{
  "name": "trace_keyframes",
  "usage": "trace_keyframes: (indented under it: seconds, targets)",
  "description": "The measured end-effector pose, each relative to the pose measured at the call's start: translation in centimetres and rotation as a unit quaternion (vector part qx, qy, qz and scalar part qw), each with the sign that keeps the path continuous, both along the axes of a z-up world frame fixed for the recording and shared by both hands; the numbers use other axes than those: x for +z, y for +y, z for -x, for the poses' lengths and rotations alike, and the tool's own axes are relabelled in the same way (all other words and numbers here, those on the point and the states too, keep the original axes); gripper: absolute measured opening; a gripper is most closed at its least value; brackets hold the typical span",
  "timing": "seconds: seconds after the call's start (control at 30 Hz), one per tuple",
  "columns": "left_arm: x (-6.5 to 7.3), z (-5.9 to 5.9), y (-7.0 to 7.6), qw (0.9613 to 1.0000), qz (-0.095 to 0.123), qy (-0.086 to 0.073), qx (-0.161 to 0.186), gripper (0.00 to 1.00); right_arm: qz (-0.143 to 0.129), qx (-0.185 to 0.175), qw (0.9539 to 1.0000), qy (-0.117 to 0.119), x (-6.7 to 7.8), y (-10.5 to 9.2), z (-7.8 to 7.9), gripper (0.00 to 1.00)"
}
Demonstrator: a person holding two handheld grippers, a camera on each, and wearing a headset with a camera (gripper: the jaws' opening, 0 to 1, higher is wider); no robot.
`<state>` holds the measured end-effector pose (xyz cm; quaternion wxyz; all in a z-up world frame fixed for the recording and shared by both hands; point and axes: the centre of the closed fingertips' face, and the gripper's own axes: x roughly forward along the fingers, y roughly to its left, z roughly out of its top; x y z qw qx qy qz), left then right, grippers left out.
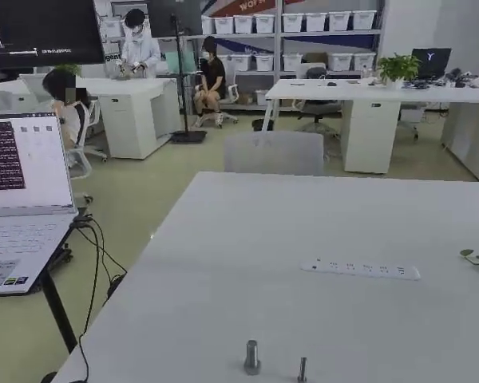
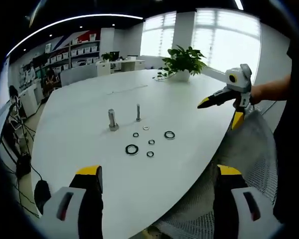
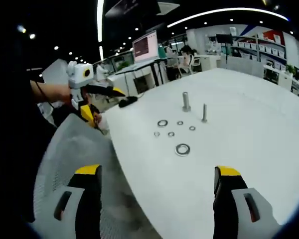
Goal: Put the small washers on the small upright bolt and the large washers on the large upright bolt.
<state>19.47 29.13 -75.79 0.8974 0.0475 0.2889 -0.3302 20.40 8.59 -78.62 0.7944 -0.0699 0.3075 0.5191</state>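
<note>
Two steel bolts stand upright on the white table: the large bolt (image 1: 251, 357) (image 2: 111, 120) (image 3: 186, 101) and the thinner small bolt (image 1: 302, 369) (image 2: 138, 112) (image 3: 205, 112). Loose washers lie flat in front of them: two large washers (image 2: 131, 149) (image 2: 169, 135) (image 3: 182, 149) (image 3: 162, 123) and several small washers (image 2: 150, 142) (image 3: 171, 134). My left gripper (image 2: 159, 172) (image 3: 99, 92) is open and empty, held off the table's edge. My right gripper (image 3: 157, 172) (image 2: 217, 99) is also open and empty, off the edge at the other side.
A white power strip (image 1: 359, 269) lies mid-table beyond the bolts. A potted plant (image 2: 182, 62) stands at the far side. A grey mesh chair back (image 2: 249, 164) (image 3: 74, 159) sits against the near edge. An open laptop (image 1: 24, 183) stands on a stand to the left.
</note>
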Motion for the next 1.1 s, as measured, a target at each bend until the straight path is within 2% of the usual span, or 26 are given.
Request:
trace_keyframes:
  seconds: [0.13,0.2,0.27,0.4,0.57,0.7,0.8,0.9,0.97,1.1]
  targets:
    - [-0.3,0.0,-0.1,0.9999,-0.008,0.006,-0.003,0.9,0.001,0.005,1.0,0.0,0.3,0.2,0.0,0.9]
    - [0.0,0.1,-0.2,0.9999,-0.009,0.003,-0.005,0.9,0.005,0.009,1.0,0.0,0.1,0.1,-0.2,0.9]
    - [-0.1,0.4,-0.1,0.9997,-0.024,0.006,-0.008,0.9,0.013,0.009,0.9998,0.01,-0.3,0.1,-0.2,0.87]
    - [0.0,0.7,0.1,0.9997,-0.023,0.007,-0.008,0.91,0.008,0.008,0.9999,0.009,0.0,0.2,-0.3,0.86]
    - [-0.1,0.8,0.4,0.9997,-0.019,0.013,-0.001,0.91,0.022,0.018,0.9996,0.0,0.0,0.5,0.0,0.86]
    - [-0.4,0.9,0.7,0.999,-0.04,0.015,-0.013,0.92,0.042,0.031,0.9984,-0.02,0.2,0.9,-0.2,0.86]
    - [-0.6,0.8,0.7,0.9989,-0.039,0.018,-0.016,0.92,0.051,0.029,0.9981,-0.021,0.1,1.1,-0.7,0.86]
    - [-0.9,0.9,0.9,0.998,-0.055,0.017,-0.025,0.93,0.063,0.035,0.9973,-0.013,-0.3,1.3,-0.9,0.84]
    - [-1.0,1.0,0.8,0.998,-0.052,0.022,-0.027,0.92,0.078,0.043,0.9959,-0.014,-0.4,1.4,-1.0,0.83]
    - [-0.5,0.9,0.7,0.9984,-0.047,0.014,-0.029,0.92,0.081,0.048,0.9954,-0.016,-0.2,1.8,-1.5,0.8]
